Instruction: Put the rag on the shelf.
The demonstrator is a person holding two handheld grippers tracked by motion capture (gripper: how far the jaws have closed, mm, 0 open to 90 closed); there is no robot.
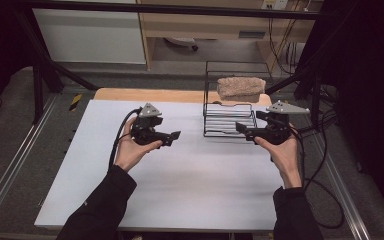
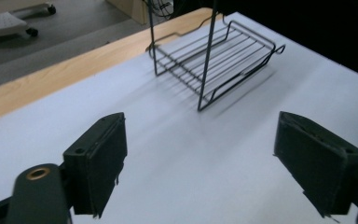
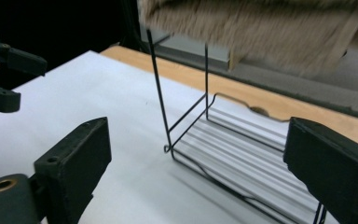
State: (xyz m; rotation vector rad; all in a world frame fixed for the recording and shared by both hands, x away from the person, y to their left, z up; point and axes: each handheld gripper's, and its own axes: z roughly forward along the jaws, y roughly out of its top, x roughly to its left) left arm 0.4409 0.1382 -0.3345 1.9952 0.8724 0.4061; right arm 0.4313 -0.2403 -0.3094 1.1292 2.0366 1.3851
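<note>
A black wire rack (image 1: 230, 117) with two shelves stands at the back right of the white table (image 1: 180, 190). A folded beige fuzzy cloth (image 1: 241, 88) lies on its top shelf. My left gripper (image 1: 172, 138) is held over the table left of the rack, jaws pointing right and open with nothing between them. My right gripper (image 1: 249, 121) hovers at the rack's front right corner, jaws pointing left, also open and holding nothing. The left gripper view shows its jaws spread wide (image 2: 214, 158) and the rack (image 2: 214, 51) beyond. In the right gripper view, the open jaws (image 3: 196, 163) face the rack's lower shelf (image 3: 242, 154), with the cloth (image 3: 261, 28) above.
A strip of wooden tabletop (image 1: 150, 95) shows behind the white sheet. Black frame posts (image 1: 37, 75) stand at the table's sides, with floor rails beyond. Cables (image 1: 325, 175) trail from the right gripper. A white cabinet (image 1: 90, 35) sits behind.
</note>
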